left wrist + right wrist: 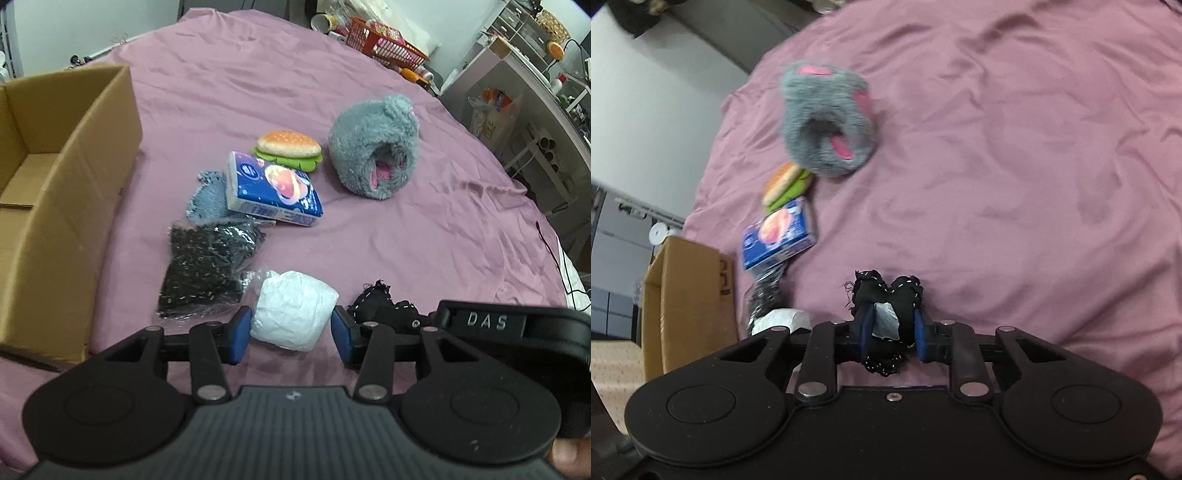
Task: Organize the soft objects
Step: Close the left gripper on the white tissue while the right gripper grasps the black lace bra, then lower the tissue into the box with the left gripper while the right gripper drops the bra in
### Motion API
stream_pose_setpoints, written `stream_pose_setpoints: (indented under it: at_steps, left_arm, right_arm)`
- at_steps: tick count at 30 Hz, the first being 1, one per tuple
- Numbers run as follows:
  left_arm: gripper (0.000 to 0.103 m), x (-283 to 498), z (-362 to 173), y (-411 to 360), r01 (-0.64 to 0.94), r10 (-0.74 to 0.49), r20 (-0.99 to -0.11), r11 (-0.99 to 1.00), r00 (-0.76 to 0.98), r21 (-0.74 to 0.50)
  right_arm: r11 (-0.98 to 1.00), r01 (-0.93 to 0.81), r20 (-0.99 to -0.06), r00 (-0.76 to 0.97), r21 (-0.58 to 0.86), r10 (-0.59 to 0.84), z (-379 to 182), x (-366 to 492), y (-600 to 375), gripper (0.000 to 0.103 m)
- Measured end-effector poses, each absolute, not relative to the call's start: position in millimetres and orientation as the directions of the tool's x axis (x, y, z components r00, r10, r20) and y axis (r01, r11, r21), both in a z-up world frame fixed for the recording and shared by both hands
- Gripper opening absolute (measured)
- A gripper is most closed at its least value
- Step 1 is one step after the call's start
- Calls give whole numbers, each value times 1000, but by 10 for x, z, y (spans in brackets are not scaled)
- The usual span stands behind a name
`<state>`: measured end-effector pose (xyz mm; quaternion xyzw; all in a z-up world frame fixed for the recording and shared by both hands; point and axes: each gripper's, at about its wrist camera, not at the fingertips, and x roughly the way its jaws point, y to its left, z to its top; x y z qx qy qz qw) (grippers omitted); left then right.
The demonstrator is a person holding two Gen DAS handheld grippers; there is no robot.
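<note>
On the purple sheet (369, 240), a white wrapped bundle (293, 314) sits between the spread pads of the left gripper (291, 334), contact unclear. The right gripper (892, 332) clamps a black stitched pouch (897, 299); its lower part is hidden.

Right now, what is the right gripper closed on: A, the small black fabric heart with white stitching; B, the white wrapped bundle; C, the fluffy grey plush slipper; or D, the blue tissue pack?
A: in the right wrist view the right gripper has its blue pads pressed against both sides of the small black fabric heart.
</note>
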<state>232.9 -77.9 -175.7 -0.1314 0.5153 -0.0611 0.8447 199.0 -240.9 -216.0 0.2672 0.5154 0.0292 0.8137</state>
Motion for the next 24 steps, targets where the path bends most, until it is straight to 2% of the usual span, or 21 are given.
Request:
stream_pose_setpoints:
  at_steps: [24]
  left_arm:
    - [45,1686,-606,-553,-43,-155,-754,971,639,-236]
  right_arm:
    - [882,43,-657,685,468,315,-1368,1448,-2329,22]
